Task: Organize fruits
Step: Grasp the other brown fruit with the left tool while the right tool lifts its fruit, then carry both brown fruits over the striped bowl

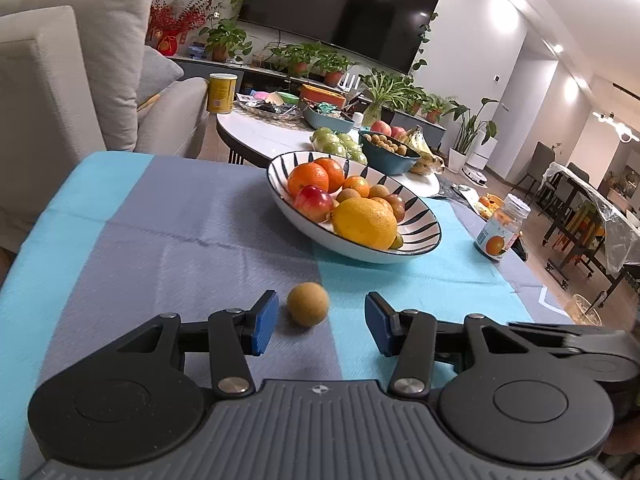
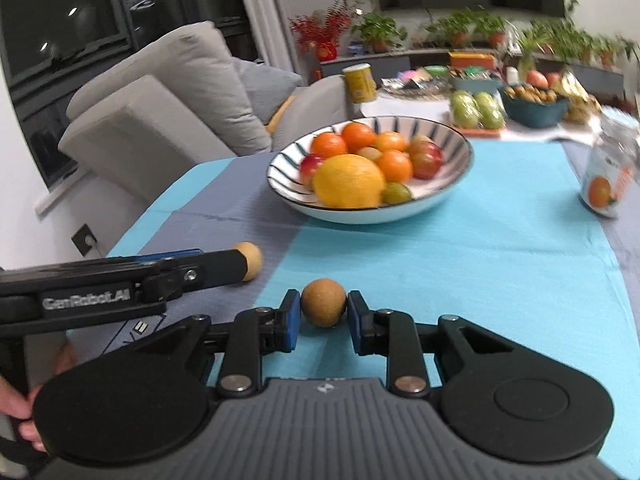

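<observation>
Between the right tongs: a small brown fruit [image 2: 323, 302] sits on the cloth, pads at both its sides, seemingly touching; right gripper [image 2: 322, 312] looks clamped on it.
Between the left tongs: a second brown fruit [image 1: 308, 303] lies nearer the left pad, jaws apart, no contact; left gripper [image 1: 321, 322].
Doing it well: centre the left jaws, squeeze gently, lift straight.
Beyond both tongs: striped bowl [image 1: 424, 226] of fruit, well apart.
</observation>
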{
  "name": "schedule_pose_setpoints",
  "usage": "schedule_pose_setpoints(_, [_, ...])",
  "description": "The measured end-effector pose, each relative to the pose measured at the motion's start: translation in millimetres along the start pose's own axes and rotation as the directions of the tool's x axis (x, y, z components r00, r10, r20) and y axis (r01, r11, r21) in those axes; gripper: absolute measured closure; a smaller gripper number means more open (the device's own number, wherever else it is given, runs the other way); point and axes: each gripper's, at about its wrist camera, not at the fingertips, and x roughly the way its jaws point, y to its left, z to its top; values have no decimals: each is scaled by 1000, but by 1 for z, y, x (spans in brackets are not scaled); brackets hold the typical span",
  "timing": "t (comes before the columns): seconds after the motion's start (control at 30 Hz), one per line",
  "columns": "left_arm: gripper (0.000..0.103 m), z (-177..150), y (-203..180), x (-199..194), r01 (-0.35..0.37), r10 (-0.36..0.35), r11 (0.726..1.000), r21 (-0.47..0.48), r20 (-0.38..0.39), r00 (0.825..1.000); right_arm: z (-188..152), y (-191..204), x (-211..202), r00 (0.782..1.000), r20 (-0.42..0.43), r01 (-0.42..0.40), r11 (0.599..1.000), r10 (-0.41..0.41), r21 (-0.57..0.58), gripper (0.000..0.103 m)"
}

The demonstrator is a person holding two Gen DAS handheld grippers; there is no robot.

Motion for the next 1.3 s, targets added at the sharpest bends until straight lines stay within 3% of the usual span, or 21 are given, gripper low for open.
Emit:
schedule_pose_setpoints(0.27, [62, 0, -14, 19, -52, 53, 998, 40, -41, 998, 2, -16, -17, 999, 28, 37, 999, -37, 20, 43])
schedule_pose_setpoints(0.4, [63, -6, -23, 22, -113, 115, 990, 84, -18, 993, 3, -19, -19, 999, 34, 40, 999, -41, 25, 43])
schedule_pose_setpoints(0.53, [75, -9, -30, 24, -165, 167, 979, 117, -5, 986, 3, -20, -21, 998, 40, 39, 999, -40, 28, 43])
schedule_pose_setpoints(0.93, [79, -12, -34, 12, -132, 134, 986, 100, -10, 991, 2, -24, -31, 997, 55, 48, 998, -50, 41, 43])
schedule_pose_setpoints(1.3, [79, 0, -58, -5, -106, 100, 983, 151, 52, 994, 3, -25, -35, 997, 65, 48, 998, -52, 50, 43])
